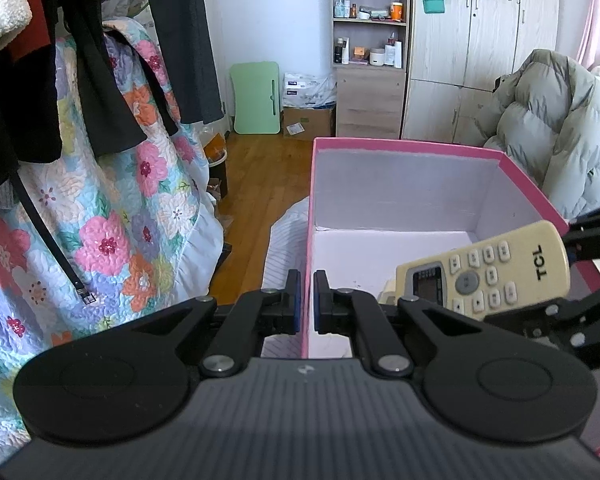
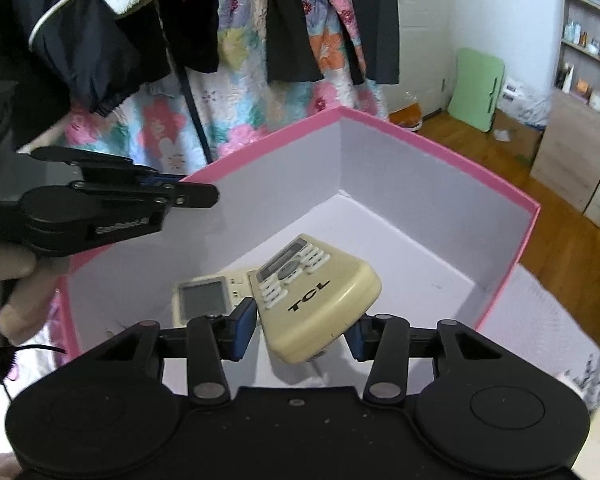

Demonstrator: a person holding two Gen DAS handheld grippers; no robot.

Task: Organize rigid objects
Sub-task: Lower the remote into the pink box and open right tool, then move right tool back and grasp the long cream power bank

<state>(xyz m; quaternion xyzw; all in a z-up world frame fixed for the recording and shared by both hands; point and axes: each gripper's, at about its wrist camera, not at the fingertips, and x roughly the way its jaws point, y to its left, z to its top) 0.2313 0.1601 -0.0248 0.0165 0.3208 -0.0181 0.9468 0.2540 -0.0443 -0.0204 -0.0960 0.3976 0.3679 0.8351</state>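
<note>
Right wrist view: TCL remote (image 2: 320,300) sat low centre, tilted over the pink box (image 2: 500,196), its butt end between the right gripper (image 2: 302,330) pads.
Right gripper: partly open, clamping the remote's sides.
Second remote (image 2: 204,298): lying on the box floor, left of the first.
Left gripper (image 1: 307,300): closed on the box's wall, steadying it.
Handling: probably light, stiff, slick plastic; grip across the narrow sides.

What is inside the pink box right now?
Inside the pink box, a second remote lies on the white floor. The TCL remote, between the right gripper's fingers, overlaps its right end and hides what lies beneath.
</note>
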